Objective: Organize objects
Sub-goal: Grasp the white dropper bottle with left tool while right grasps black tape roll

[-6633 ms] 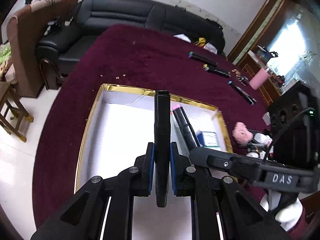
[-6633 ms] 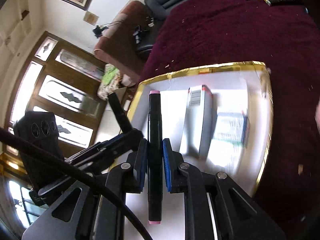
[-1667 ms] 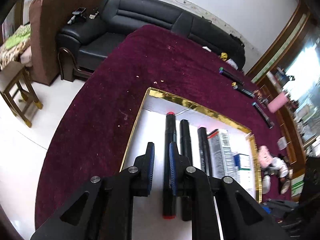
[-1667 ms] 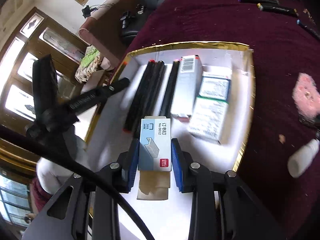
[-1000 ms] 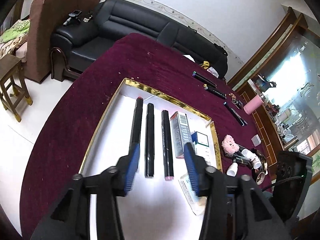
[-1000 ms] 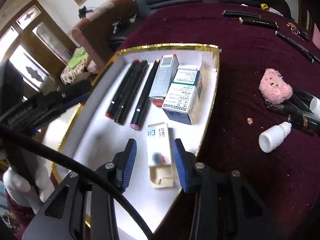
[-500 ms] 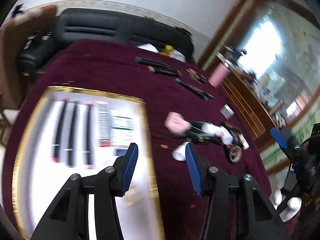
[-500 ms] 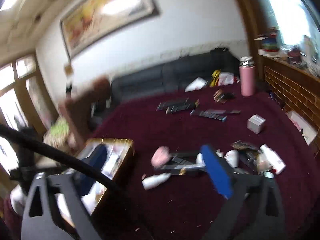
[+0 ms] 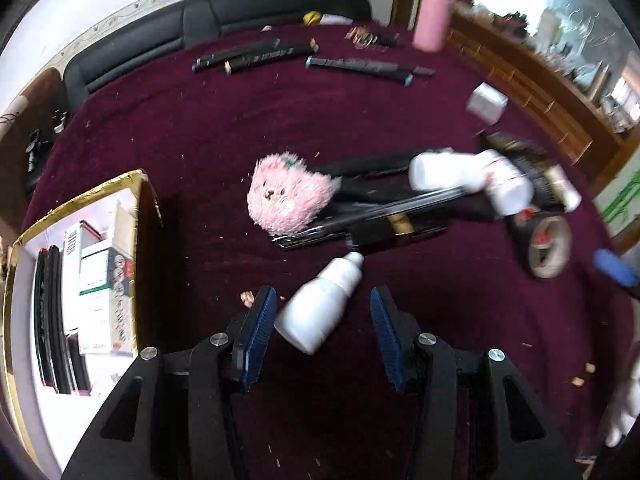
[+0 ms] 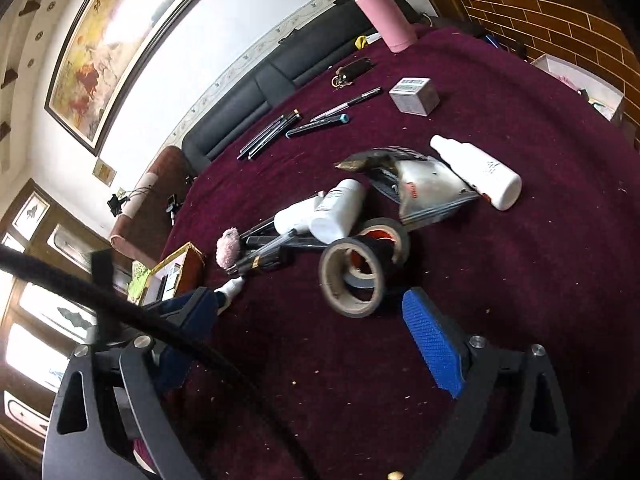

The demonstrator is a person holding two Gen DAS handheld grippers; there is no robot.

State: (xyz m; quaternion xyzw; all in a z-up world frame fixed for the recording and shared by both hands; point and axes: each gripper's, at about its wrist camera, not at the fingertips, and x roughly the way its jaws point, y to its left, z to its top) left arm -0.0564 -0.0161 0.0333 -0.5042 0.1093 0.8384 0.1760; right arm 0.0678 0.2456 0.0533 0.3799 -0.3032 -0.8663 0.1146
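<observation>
My left gripper is open, its blue pads either side of a small white dropper bottle lying on the maroon cloth, not gripping it. Behind it lie a pink plush toy, black pens and larger white bottles. The gold-rimmed white tray at left holds markers and boxes. My right gripper is open and empty, just in front of two tape rolls. The small bottle tip shows by my left finger.
Markers and pens lie at the far side, with a pink flask, a small white box, keys, a silver pouch and a white bottle. A black sofa stands beyond the table.
Both grippers have left the tray and swung right to the clutter pile. The left one has come down around the small white bottle; the right one has lowered toward the tape rolls.
</observation>
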